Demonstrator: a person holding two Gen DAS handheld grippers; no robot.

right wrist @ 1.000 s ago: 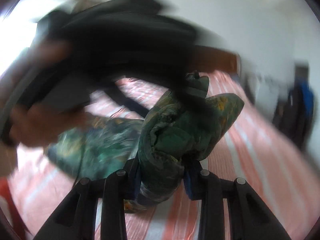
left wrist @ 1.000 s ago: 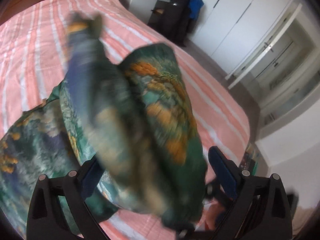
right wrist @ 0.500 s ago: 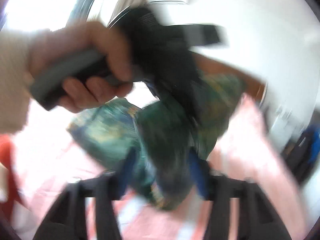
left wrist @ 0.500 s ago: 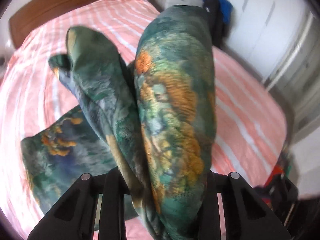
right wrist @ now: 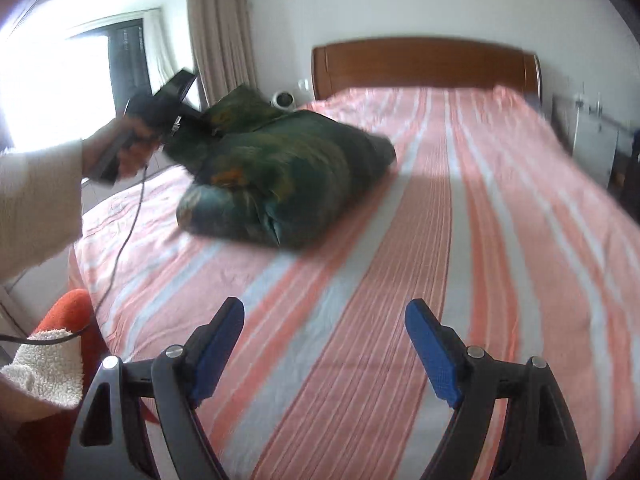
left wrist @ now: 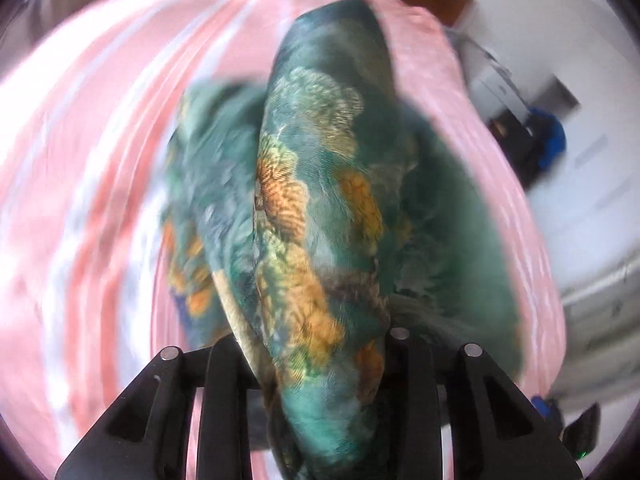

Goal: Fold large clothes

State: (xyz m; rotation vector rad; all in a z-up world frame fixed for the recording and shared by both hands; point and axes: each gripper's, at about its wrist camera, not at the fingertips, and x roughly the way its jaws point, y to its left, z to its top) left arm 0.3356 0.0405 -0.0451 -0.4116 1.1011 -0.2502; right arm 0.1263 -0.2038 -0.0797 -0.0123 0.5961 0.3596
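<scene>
A green garment with orange and blue print (right wrist: 288,176) lies bunched on the left half of the striped pink bed (right wrist: 480,200). In the right wrist view a hand holds my left gripper (right wrist: 172,104) at the bundle's far left edge. In the left wrist view a thick fold of the garment (left wrist: 320,220) fills the gap of the left gripper (left wrist: 312,344); its jaws grip the cloth while easing apart slightly, and the fingertips are hidden under it. My right gripper (right wrist: 324,320) hovers over the bed's near end, well short of the bundle, jaws opening with nothing between them.
A wooden headboard (right wrist: 424,60) stands at the far end. A bright window (right wrist: 60,80) and curtain (right wrist: 216,32) are at the left. A cable (right wrist: 128,220) hangs from the left gripper. An orange and white cloth (right wrist: 52,360) sits at lower left. Cabinets (right wrist: 592,136) line the right.
The left gripper shut on the garment and swung it down toward the bed's left side. The right gripper let go of the cloth, opened wide and drew back from the bundle.
</scene>
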